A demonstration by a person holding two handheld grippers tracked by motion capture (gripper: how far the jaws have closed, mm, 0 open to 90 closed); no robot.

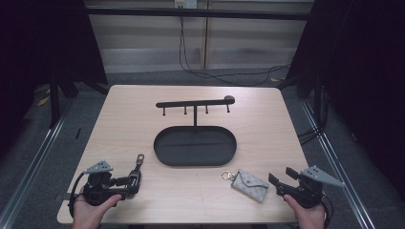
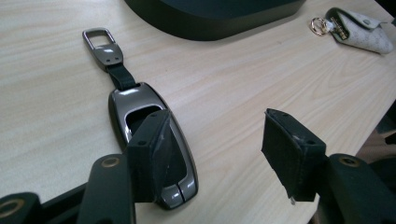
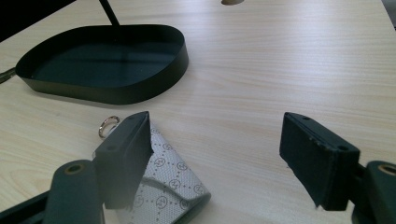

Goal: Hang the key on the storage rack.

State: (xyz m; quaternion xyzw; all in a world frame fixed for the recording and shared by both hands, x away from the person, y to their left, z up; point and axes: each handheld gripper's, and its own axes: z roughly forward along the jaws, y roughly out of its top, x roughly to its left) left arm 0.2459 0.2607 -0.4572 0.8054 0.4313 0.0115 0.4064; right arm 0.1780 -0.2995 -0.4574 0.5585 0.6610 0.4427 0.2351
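Left gripper view: glossy grey key fob (image 2: 154,140)

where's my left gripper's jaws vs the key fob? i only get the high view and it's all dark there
Observer: In the left gripper view the left gripper is open, one jaw over the key fob, the other over bare table.
Operator: is the fob lifted
Observer: No, it lies flat on the wood, its strap and metal loop stretched away from the jaws.
Operator: and the right side
Observer: The right gripper is open too; one jaw overlaps the patterned pouch, not pinching it.
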